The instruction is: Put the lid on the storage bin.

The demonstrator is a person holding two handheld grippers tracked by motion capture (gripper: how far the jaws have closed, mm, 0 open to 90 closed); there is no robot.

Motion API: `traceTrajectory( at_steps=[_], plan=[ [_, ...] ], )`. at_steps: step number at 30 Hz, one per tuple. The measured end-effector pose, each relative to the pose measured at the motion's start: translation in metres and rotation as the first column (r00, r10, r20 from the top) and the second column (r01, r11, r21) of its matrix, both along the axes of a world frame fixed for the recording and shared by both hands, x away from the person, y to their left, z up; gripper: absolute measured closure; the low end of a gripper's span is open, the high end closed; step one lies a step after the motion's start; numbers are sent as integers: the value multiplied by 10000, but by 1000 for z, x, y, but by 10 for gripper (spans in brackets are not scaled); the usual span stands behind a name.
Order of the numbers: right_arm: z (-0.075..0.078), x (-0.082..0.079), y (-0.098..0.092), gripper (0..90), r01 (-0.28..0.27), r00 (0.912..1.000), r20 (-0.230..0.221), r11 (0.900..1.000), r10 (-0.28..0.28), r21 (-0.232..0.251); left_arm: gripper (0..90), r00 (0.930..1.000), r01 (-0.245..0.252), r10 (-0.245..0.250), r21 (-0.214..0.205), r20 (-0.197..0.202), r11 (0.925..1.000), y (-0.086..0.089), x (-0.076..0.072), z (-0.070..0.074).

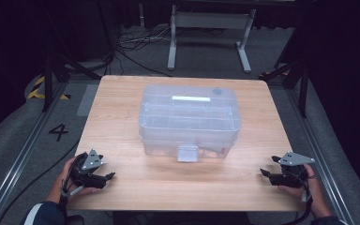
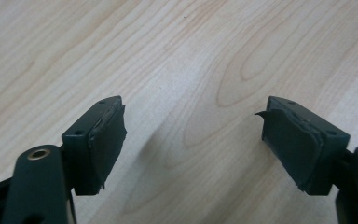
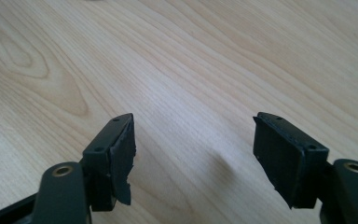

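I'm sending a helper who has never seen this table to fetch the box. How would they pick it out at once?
Look at the wooden table: near its middle stands the clear plastic box, lid on. Dividers show through its walls, and a small latch hangs at the front edge toward the person. Nothing else there is see-through.

Storage box (image 1: 190, 119) sits on desk (image 1: 122, 93), centred btwn L & R edges, nearer far edge. Left gripper (image 1: 108, 176) at near-L corner, right gripper (image 1: 264, 172) at near-R corner; both well apart from box, tips pointing inward.
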State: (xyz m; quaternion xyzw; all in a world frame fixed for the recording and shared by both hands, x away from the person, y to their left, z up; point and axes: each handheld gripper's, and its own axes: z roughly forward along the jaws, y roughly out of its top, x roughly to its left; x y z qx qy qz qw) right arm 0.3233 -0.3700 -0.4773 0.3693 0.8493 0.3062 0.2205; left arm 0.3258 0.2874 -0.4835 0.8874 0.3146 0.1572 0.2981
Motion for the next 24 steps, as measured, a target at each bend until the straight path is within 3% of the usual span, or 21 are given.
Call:
traceTrajectory(
  at_steps=[2, 3, 8, 11, 15, 24],
  plan=[
    [-5, -3, -5, 294, 151, 9998, -141, 9997, -148, 195, 207, 10000, -68, 67, -131, -69, 9999, 4, -2, -3],
    [-8, -5, -7, 286, 260, 9996, -125, 9992, -257, 306, 201, 9998, -37, 30, -388, -198, 9992, 8, -2, -4],
    [-14, -11, -19, 266, 672, 9976, -262, 9902, -645, 1222, 175, 9988, -288, 250, -919, -420, 9954, 17, -5, -10],
    [-15, -12, -22, 244, 842, 9962, -359, 9870, -800, 1370, 172, 9976, -559, 497, -1342, -488, 9894, 22, -5, -14],
    [-16, -10, -24, 242, 869, 9950, -618, 9840, -781, 1558, 163, 9965, -738, 675, -1389, -498, 9876, 22, -6, -14],
    [-16, -9, -23, 237, 880, 9951, -580, 9841, -799, 1545, 159, 9932, -1111, 1053, -1380, -488, 9842, 22, -10, -14]
  ],
)
